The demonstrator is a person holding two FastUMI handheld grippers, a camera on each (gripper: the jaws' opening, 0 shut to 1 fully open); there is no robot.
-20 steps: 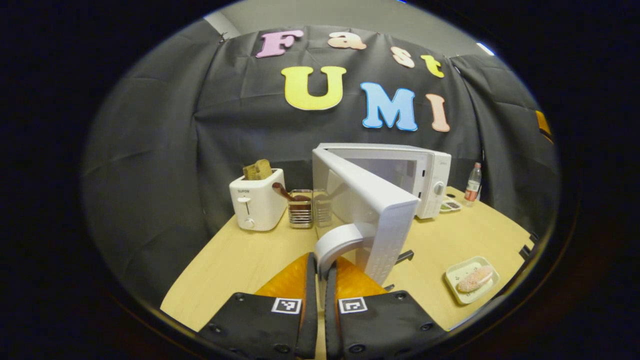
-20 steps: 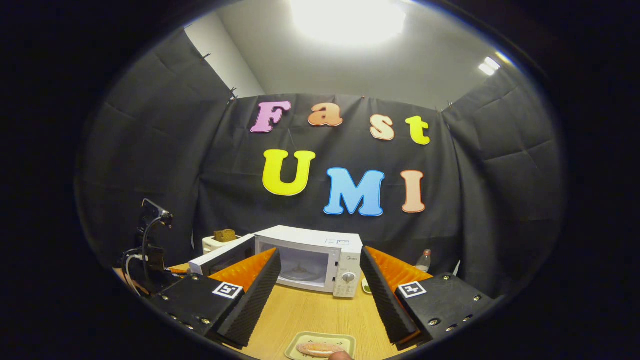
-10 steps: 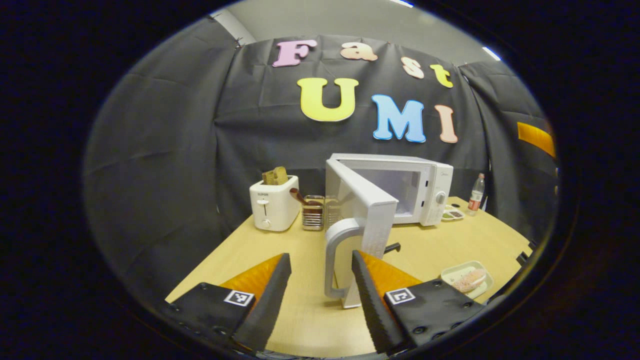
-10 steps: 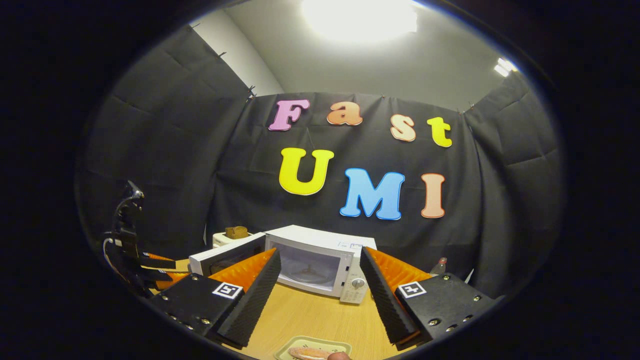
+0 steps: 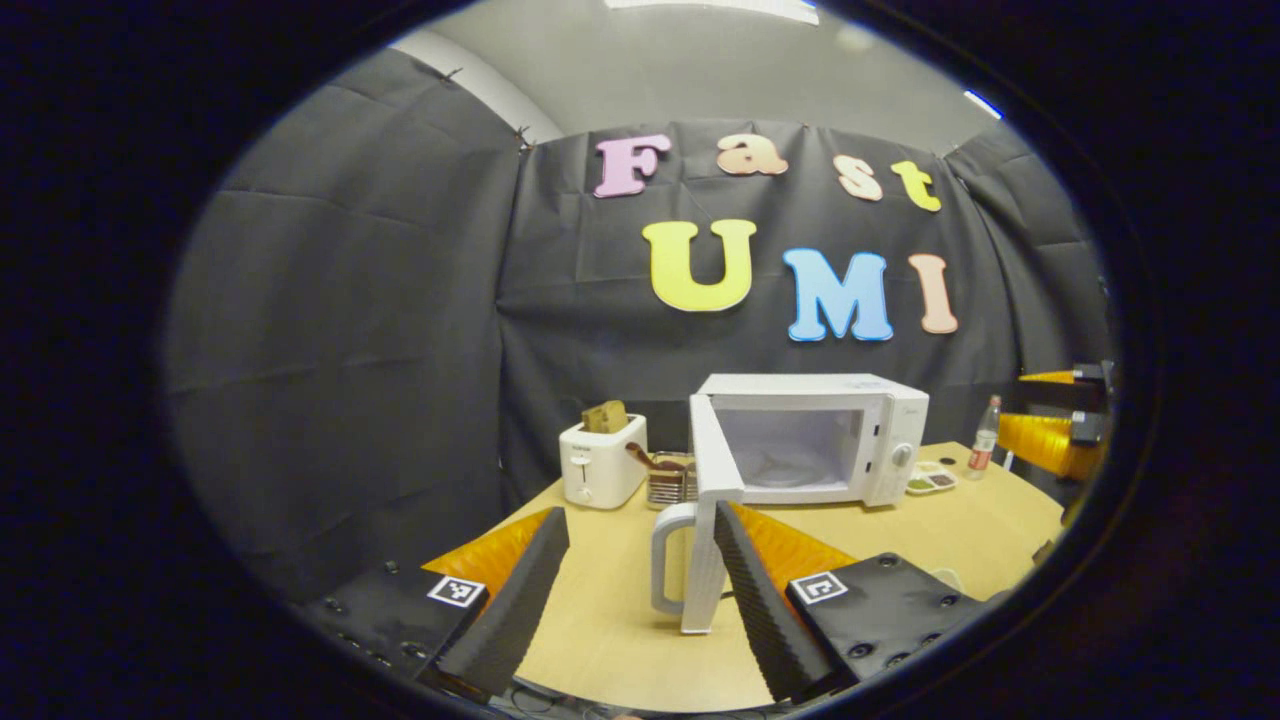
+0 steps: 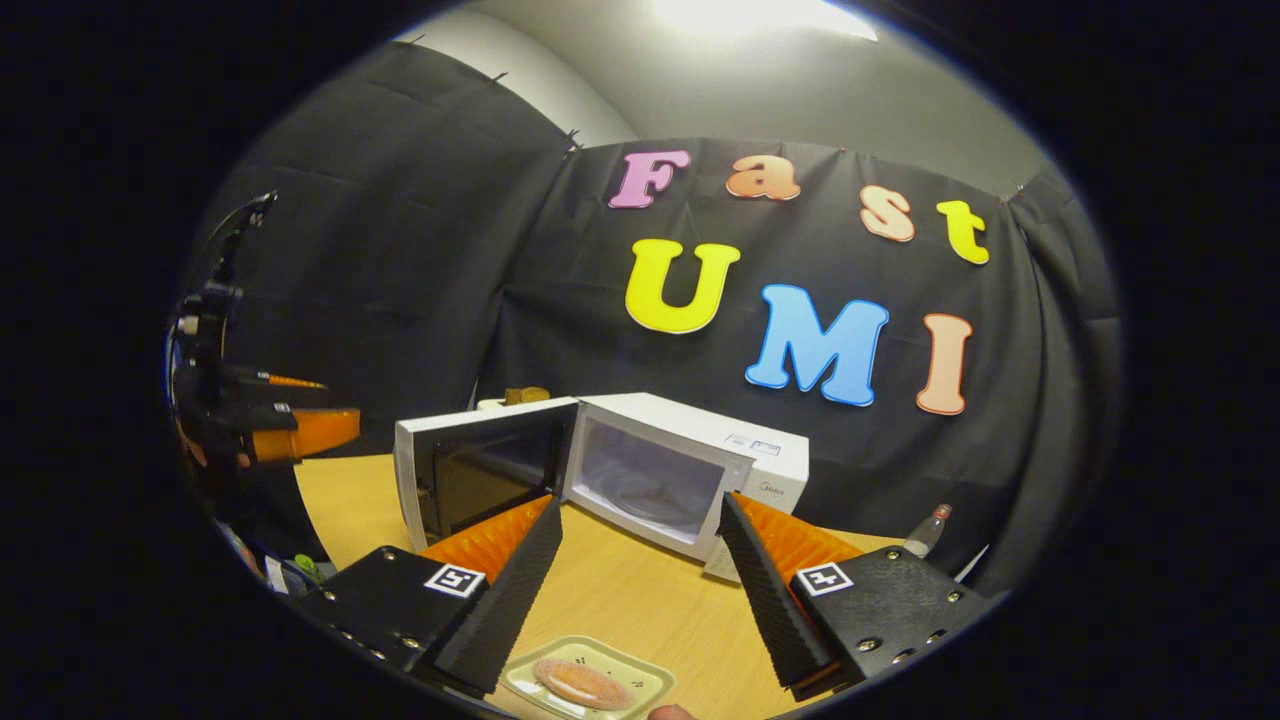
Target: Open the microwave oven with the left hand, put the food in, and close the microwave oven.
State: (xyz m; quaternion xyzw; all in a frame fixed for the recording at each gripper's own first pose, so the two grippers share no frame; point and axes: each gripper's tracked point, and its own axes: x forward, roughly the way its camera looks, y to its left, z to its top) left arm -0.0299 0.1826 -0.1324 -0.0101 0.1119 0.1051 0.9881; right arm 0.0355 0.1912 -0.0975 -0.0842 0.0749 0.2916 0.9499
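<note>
On a wooden table (image 5: 610, 620), we see the microwave oven (image 5: 812, 438) with its door (image 5: 708, 520) swung wide; our left gripper (image 5: 636, 590) hangs released beside the door handle (image 5: 664, 552), while our right gripper (image 6: 640, 585) hovers spread above the food (image 6: 580, 683) on its tray (image 6: 634, 684).

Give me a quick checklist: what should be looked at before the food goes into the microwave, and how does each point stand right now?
1. Microwave door swung wide open: ok.
2. Microwave cavity free of other dishes: ok, as far as visible.
3. Left gripper off the door handle, fingers apart: ok.
4. Right gripper open above the food tray: ok.
5. Food gripped: not ok, not yet touched.
6. Table path from tray to microwave clear: ok.
</note>
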